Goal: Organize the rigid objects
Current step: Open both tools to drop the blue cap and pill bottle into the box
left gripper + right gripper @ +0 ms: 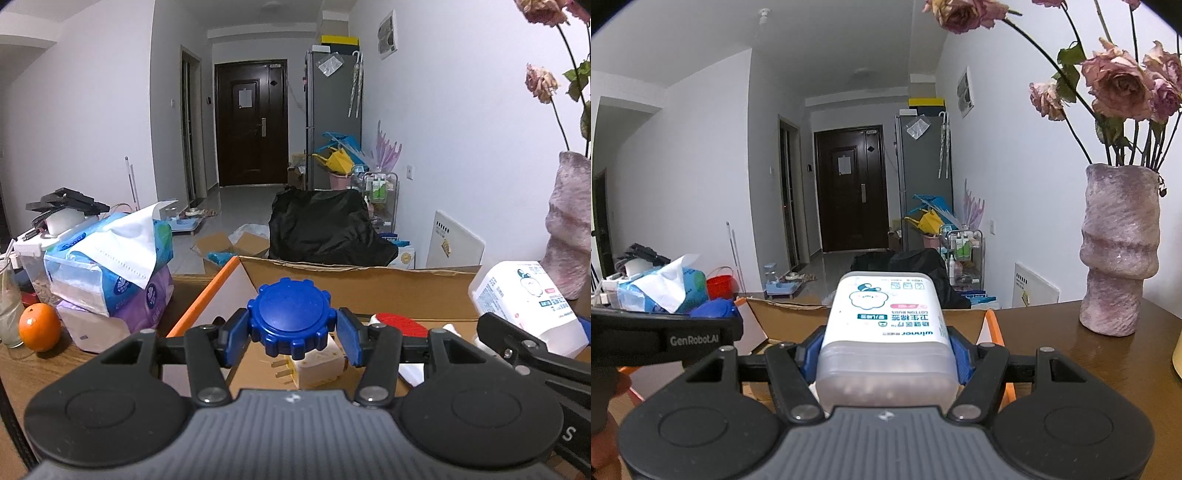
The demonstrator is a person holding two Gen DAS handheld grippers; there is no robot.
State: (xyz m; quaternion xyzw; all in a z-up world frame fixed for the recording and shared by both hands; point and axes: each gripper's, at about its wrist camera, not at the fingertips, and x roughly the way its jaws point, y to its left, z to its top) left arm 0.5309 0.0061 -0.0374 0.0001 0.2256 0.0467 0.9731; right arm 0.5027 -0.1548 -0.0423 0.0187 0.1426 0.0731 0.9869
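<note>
In the left wrist view my left gripper (291, 332) is shut on a blue round cap (291, 317) with a ridged rim, its blue pads pressing on both sides. The cap hangs over an open cardboard box (369, 284). Inside the box lie a cream plug adapter (314, 365) and a red and white object (395, 323). My right gripper (886, 350) is shut on a white cotton bud box (886, 325), held over the same cardboard box (783, 314). At the right of the left wrist view, that cotton bud box (528, 299) shows again.
Stacked tissue packs (110, 266), an orange (40, 326) and a glass (7, 314) stand left of the box on the wooden table (1071, 362). A pink vase (1119, 251) with dried roses stands at the right.
</note>
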